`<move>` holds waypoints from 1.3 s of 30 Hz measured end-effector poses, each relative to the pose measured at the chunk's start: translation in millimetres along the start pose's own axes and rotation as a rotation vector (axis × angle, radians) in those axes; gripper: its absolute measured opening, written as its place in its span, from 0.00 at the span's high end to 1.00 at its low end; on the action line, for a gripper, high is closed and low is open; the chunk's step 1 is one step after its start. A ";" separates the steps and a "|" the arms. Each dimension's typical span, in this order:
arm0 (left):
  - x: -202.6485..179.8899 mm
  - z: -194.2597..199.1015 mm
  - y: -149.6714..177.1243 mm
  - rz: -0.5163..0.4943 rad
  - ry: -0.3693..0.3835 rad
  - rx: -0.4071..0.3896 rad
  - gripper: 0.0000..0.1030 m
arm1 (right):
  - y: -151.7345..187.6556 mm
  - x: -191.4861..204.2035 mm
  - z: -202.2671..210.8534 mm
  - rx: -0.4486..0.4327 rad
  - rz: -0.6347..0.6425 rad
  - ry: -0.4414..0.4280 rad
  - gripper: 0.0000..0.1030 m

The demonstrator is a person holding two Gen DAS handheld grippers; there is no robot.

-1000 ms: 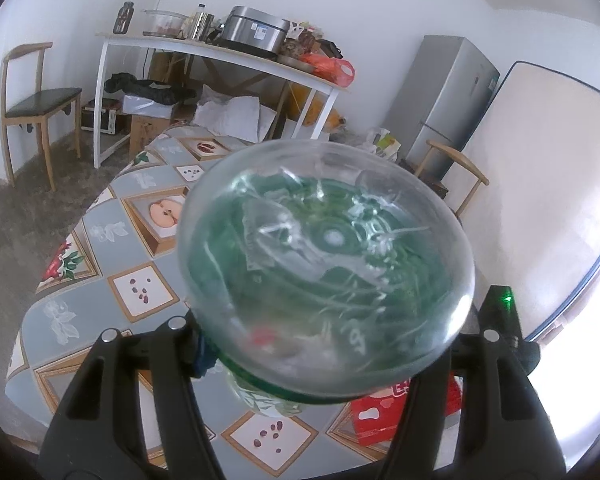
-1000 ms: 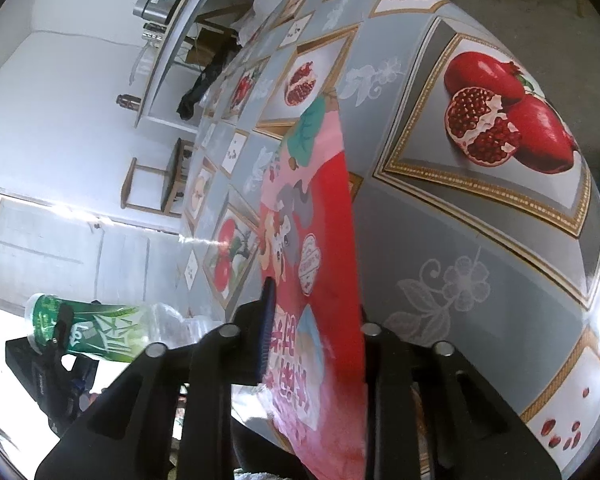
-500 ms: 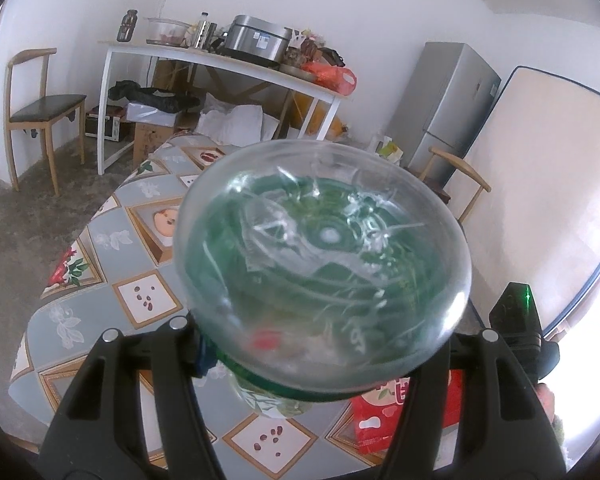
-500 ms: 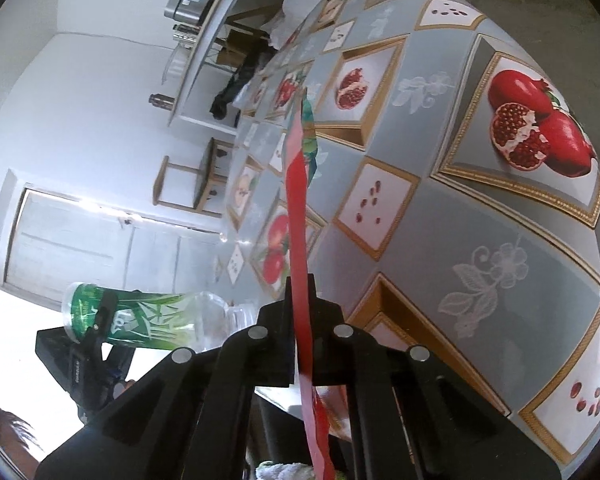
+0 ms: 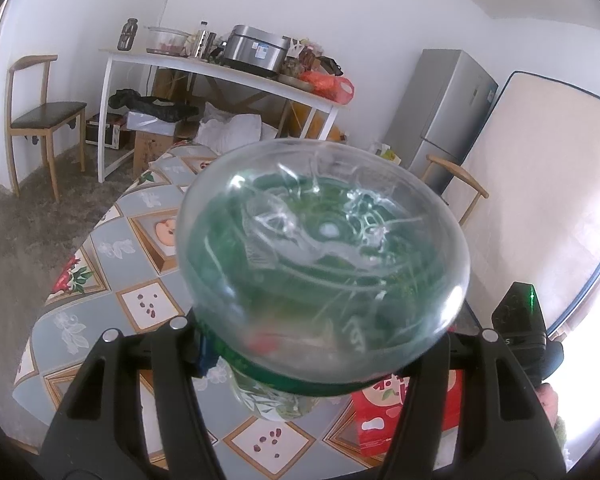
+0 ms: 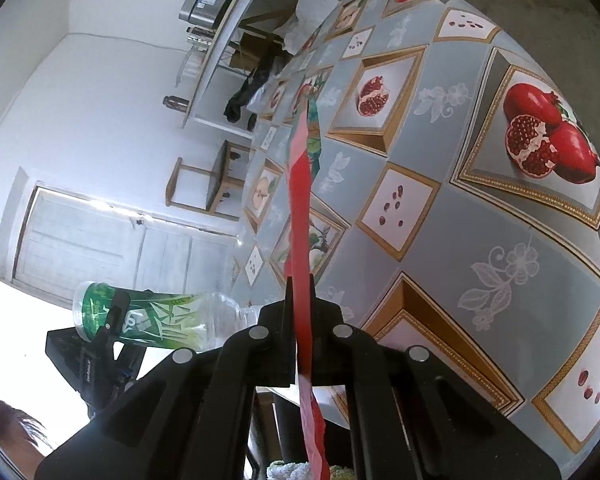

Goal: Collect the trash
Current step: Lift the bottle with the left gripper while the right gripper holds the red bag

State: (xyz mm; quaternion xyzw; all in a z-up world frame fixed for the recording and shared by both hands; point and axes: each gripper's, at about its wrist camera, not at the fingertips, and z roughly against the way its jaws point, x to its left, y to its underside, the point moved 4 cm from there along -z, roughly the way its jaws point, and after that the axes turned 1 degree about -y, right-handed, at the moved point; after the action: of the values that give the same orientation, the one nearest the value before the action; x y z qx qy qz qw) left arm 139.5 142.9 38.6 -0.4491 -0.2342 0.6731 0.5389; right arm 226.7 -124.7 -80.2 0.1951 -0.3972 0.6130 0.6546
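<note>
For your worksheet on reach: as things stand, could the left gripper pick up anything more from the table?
Probably not. The left gripper is already shut on the plastic bottle, so its jaws are full; the right gripper is likewise shut on the red wrapper.

The left wrist camera sits very close behind the bottle [image 5: 324,264], looking across the table [image 5: 140,304] toward the fridge [image 5: 440,116] at 1 o'clock. The right wrist camera, rolled sideways, looks along the table [image 6: 480,200]. Both views share bottle [image 6: 148,316] and table.
</note>
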 end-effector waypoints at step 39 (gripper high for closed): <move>-148.2 -27.0 -28.3 -0.204 0.177 0.020 0.43 | -9.5 -87.3 171.2 -0.354 -0.129 -0.108 0.97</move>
State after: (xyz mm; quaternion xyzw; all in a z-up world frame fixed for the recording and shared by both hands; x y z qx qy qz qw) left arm 179.5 8.4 100.3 -0.4752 -0.2238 0.5749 0.6274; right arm 193.6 -310.0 -40.1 0.1347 -0.5200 0.4791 0.6942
